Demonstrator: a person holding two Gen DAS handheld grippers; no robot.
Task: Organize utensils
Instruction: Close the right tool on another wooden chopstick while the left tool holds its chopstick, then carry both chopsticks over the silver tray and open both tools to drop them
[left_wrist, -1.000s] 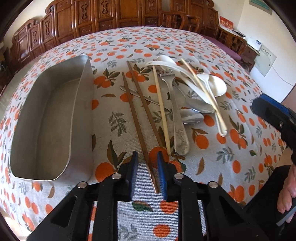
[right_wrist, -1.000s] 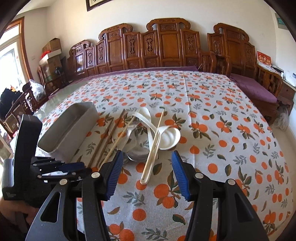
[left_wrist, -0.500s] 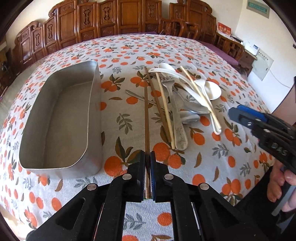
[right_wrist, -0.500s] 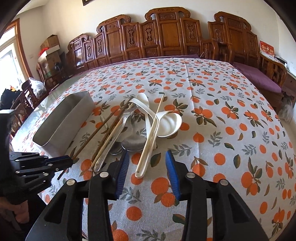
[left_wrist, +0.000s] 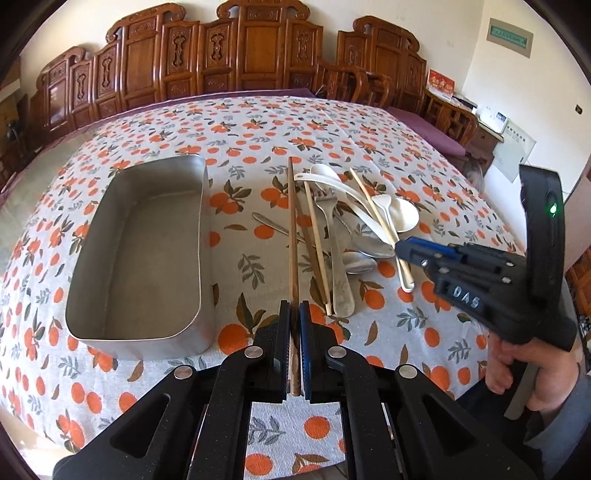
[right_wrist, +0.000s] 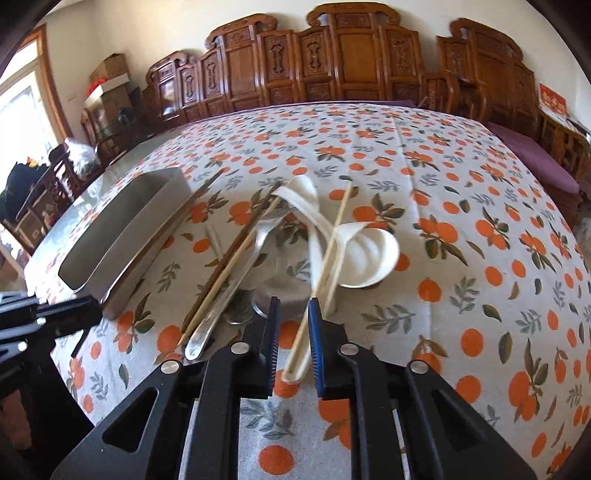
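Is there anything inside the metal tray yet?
No, the metal tray shows only its bare floor, and the utensil pile lies on the tablecloth beside it.

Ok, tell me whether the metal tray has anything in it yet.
Empty: the metal tray shows only its bare floor in the left wrist view.

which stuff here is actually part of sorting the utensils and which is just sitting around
Part of the job:
- dark chopstick clamped in the left gripper
- white spoon handle between the right gripper fingers, which are not shut
- metal tray
- fork, pale chopsticks, metal spoons

Just around:
- orange-print tablecloth
- carved wooden chairs
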